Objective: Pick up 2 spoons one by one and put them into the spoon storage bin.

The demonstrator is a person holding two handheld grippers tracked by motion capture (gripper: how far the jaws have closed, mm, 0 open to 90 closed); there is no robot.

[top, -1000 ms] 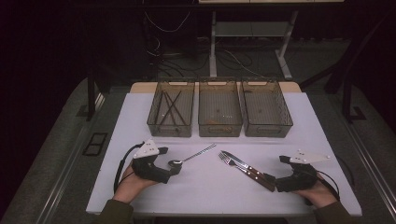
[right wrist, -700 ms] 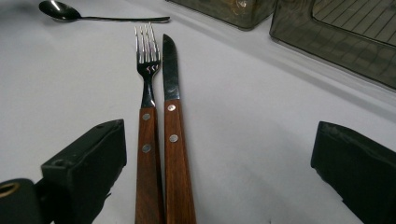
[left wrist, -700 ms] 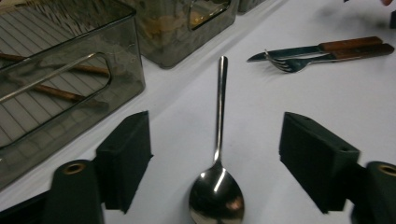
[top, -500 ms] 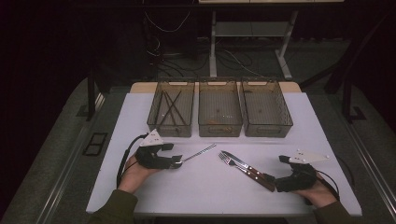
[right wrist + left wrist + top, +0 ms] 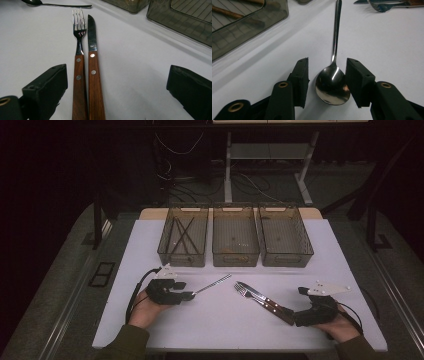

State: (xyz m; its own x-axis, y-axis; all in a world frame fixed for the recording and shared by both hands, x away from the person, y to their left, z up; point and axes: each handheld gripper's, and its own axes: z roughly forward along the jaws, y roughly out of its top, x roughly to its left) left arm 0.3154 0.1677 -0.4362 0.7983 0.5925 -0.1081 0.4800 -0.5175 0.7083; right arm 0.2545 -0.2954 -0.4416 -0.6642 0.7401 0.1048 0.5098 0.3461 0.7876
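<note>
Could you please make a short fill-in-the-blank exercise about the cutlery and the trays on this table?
1. The left gripper's jaws stand on either side of the ____'s bowl.
2. Beside the fork lies a ____ with a wooden handle.
3. At the table's far edge stand ____ trays.

Missing words: spoon; knife; three

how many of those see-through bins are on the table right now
3, side by side along the far edge: the left bin holding thin sticks, the middle bin, and the right bin. None seems hidden.
</note>
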